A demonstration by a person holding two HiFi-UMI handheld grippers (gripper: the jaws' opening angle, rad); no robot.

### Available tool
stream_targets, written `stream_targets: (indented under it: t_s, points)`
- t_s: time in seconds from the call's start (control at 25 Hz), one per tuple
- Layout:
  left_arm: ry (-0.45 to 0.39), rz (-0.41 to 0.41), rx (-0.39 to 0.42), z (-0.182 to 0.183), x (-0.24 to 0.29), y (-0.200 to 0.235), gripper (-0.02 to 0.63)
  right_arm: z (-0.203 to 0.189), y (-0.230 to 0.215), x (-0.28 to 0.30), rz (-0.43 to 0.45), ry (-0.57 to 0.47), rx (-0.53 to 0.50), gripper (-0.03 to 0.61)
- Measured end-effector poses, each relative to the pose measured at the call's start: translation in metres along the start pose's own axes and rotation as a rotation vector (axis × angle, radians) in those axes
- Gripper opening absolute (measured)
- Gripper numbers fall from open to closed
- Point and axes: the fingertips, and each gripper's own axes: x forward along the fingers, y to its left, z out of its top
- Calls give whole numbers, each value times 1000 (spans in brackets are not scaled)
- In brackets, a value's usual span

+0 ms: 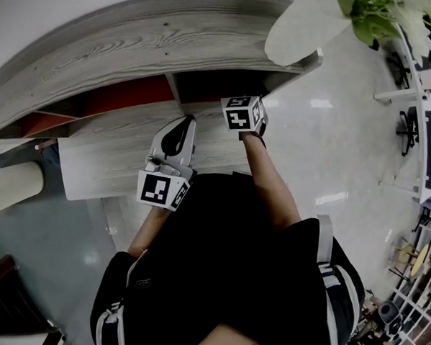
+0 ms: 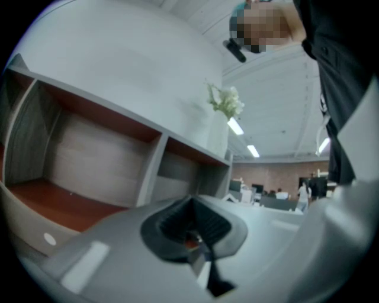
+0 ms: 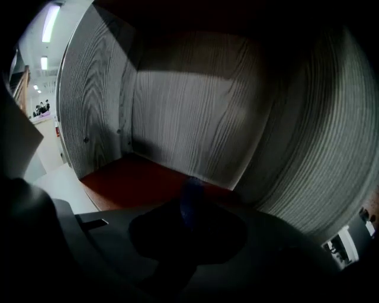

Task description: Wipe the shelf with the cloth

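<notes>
The curved grey-wood shelf (image 1: 128,52) has red-brown compartments under its top board. My right gripper's marker cube (image 1: 241,113) sits at the mouth of the right-hand compartment, and its jaws are hidden inside. In the right gripper view the dark compartment (image 3: 195,112) fills the frame. A small bluish scrap, apparently the cloth (image 3: 190,200), sticks up from my right gripper (image 3: 190,208). My left gripper (image 1: 179,130) hovers over the lower shelf board (image 1: 105,155), jaws together and empty. The left gripper view looks along the open compartments (image 2: 95,160).
A white vase (image 1: 302,28) with green leaves stands on the shelf top at the right end, also seen as the vase (image 2: 219,133) in the left gripper view. Glossy floor (image 1: 347,139) lies to the right. Office furniture (image 1: 421,107) stands further right.
</notes>
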Motion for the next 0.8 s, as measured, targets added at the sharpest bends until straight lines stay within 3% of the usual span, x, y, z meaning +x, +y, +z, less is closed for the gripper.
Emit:
stream_targets:
  t_s: [0.44,0.8]
  points:
    - [-3,16,-13,-1,0,4,5,15,14,17,77,19,-92,52]
    - [-6,43,-8,-1,-6,4,5,39,50,36,190,-14,-213,52]
